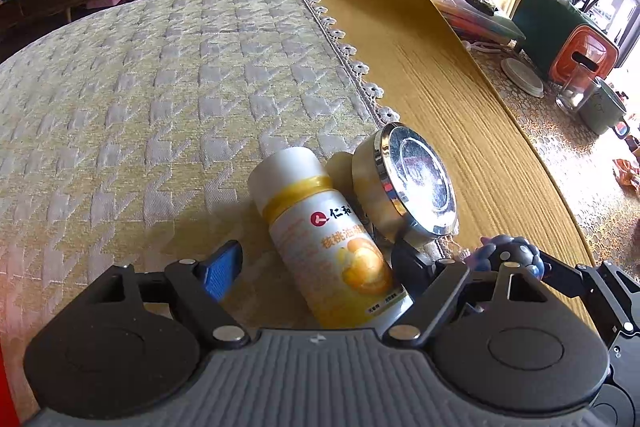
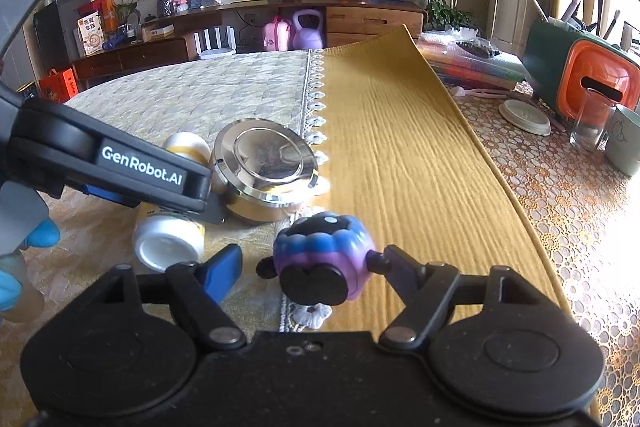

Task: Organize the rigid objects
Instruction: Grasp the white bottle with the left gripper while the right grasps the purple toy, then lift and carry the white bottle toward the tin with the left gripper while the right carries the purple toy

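Two grippers sit low over the table: the left gripper (image 1: 316, 267) is wide open, with a white and yellow bottle (image 1: 332, 239) lying on its side between its fingers, and no finger seems to press it. Beside the bottle, a shiny round tin (image 1: 408, 179) rests on the patterned cloth (image 1: 160, 87) by the yellow mat (image 1: 440, 75). The right gripper (image 2: 316, 267) is open too, around a purple and blue toy (image 2: 320, 259); its right finger looks like it touches the toy, though that is hard to tell.

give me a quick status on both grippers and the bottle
Left gripper open around lying white bottle. Right gripper open around purple toy, not clamped. Silver-lidded jar right beside bottle, crowding the left's right finger.
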